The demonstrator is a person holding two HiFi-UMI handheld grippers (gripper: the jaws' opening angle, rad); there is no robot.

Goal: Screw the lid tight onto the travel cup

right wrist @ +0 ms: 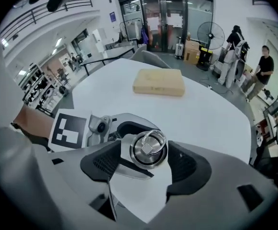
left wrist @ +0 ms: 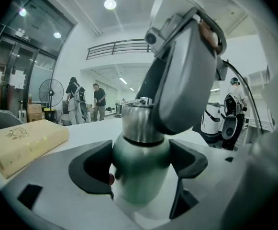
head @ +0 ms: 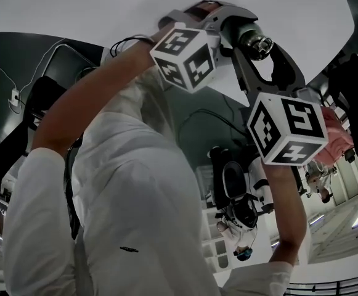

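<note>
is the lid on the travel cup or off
On: the round steel lid with a ring handle sits atop the upright green metal travel cup. How tightly screwed, cannot tell.

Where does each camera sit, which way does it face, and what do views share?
Head view: on the person's head, facing steeply down; white sleeves and both marker cubes show over the white table.
Right gripper view: on the right gripper, facing down on the steel ringed lid between its open jaws.
Left gripper view: on the left gripper, facing level at the green travel cup clamped in its jaws; right gripper above.
Shared: both gripper views show the beige book.
</note>
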